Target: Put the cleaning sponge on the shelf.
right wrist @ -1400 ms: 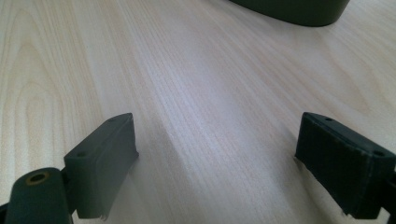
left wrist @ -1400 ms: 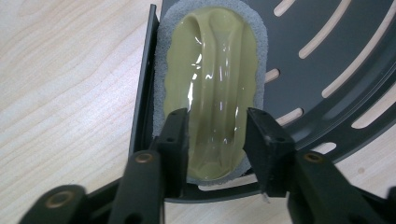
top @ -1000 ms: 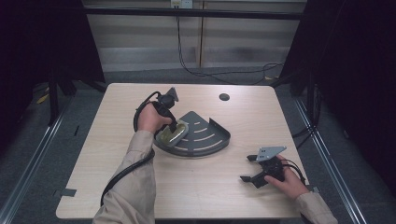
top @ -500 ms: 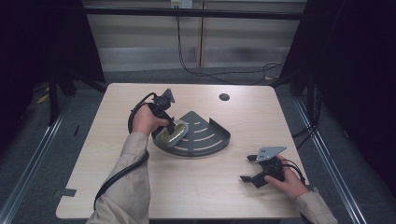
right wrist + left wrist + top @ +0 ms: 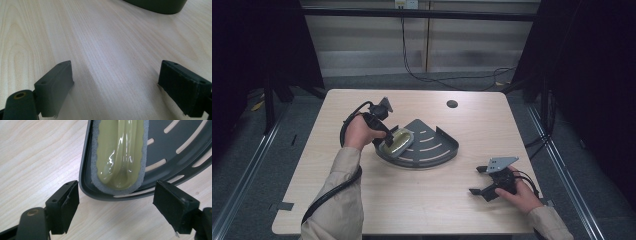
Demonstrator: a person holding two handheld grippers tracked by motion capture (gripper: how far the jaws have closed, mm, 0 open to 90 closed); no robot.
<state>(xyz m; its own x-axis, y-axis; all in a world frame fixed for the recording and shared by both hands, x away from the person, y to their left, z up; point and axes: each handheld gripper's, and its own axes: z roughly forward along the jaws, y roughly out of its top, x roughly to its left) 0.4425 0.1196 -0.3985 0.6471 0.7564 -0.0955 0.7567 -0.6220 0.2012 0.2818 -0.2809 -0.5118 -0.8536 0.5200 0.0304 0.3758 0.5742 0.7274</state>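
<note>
we see the yellow-green, grey-edged wrapped sponge (image 5: 120, 155) lying in the dark grey slotted quarter-round metal tray (image 5: 175, 135), at its left corner. left gripper (image 5: 116, 202) spread wide just off it, empty; right gripper (image 5: 116, 87) spread too, on bare table (image 5: 105, 37). sponge prob light, soft, w/ slick film: pinch across its narrow width.

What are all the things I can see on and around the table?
Dark grey slotted fan-shaped tray: one, mid-table.
Yellow-green glossy sponge with grey edge: one, lying in the tray's left end.
Light wooden table: one, under everything.
Round dark hole: one, far side of the tabletop.
Black cables: several, on the floor behind the table.
Left gripper: black, open, over the sponge end of the tray.
Right gripper: black, open, over bare table at the near right.
</note>
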